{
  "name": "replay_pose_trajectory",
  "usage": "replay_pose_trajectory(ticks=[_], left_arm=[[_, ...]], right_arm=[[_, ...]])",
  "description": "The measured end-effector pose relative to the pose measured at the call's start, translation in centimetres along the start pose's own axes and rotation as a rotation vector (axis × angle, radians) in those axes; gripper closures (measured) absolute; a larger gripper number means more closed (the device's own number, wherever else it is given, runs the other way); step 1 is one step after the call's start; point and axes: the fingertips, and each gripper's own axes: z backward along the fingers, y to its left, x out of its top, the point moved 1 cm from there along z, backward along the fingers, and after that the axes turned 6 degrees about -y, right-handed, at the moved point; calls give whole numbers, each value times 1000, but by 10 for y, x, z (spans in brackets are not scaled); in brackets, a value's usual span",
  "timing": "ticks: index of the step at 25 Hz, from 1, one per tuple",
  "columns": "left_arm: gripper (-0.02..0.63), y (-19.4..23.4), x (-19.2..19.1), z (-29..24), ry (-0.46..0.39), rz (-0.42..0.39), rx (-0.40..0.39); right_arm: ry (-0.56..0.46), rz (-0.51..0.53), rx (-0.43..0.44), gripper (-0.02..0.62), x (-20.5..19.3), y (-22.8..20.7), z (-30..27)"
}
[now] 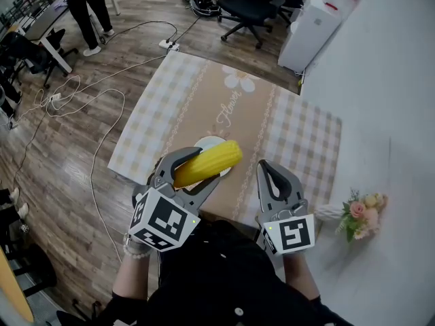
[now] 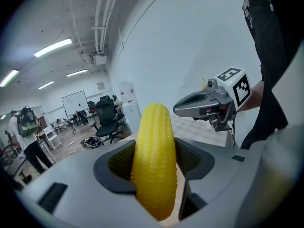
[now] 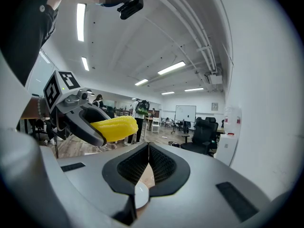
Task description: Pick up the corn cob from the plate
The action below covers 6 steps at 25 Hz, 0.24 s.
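Your left tool (image 1: 196, 171) pinches the corn (image 1: 212, 160) firmly, lifting it clear of the plate (image 1: 206, 141); your right tool (image 1: 274, 176) idles, pressed together.

We see a checked tablecloth (image 1: 299, 141) with a beige middle band and a printed daisy, and a small bouquet (image 1: 361, 214) of pink and yellow flowers near its right corner. Beyond it stand a black office chair (image 1: 255, 5) and a white cabinet (image 1: 309, 29). A power strip (image 1: 168, 44) and white cables (image 1: 102, 124) lie on the wooden floor (image 1: 61, 155), and a person (image 1: 88, 5) stands far left.
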Motion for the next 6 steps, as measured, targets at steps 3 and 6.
replay_pose_trajectory(ticks=[3,6], left_arm=[[347,0,-1,0,1,0,-2],[347,-1,-1,0,1,0,-5]], right_arm=[[5,4,1,554,0,1,0],[8,9,0,554,-1,1,0]])
